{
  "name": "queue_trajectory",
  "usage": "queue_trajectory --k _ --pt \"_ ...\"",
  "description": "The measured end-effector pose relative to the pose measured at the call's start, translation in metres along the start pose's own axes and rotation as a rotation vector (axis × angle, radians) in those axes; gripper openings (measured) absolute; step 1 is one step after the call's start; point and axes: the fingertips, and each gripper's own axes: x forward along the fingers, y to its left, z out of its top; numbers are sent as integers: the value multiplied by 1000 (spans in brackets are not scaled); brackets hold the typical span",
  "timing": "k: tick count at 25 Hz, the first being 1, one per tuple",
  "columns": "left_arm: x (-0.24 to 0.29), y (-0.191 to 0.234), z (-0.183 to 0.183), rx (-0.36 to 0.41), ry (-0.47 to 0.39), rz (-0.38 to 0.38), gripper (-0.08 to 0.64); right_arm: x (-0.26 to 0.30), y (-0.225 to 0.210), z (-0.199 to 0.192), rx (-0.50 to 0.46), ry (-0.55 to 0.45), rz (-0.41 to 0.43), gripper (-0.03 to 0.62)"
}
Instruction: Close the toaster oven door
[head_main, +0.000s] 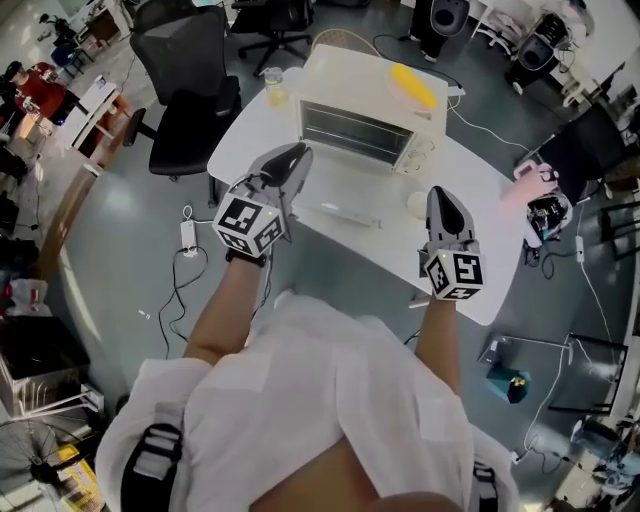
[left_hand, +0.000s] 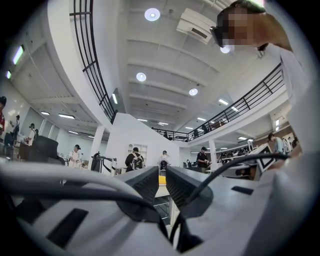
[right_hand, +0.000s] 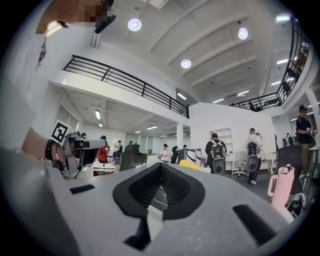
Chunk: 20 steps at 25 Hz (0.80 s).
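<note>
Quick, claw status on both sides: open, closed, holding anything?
Left claw: open, nothing held.
Right claw: closed, empty.

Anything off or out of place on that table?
The toaster oven has its door hanging open, dropped flat. A yellow item, perhaps a banana, lies on the oven's top, an odd spot. No spill or damage shows.

toaster oven (head_main: 372, 98) on the table (head_main: 485, 185), its door (head_main: 345, 207) lying flat before it, a cup (head_main: 274, 86) at its left.
</note>
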Motion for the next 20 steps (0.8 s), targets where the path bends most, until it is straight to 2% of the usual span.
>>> queue_trajectory --k 11,14,20 --pt "-1 3 -26 -4 50 -6 41 1 1 -20 3 47 19 6" --pt "-2 6 -42 -13 72 -9 41 6 8 -35 8 76 54 61" --pt "-8 19 -79 -36 121 17 41 22 27 -82 -20 178 106 61"
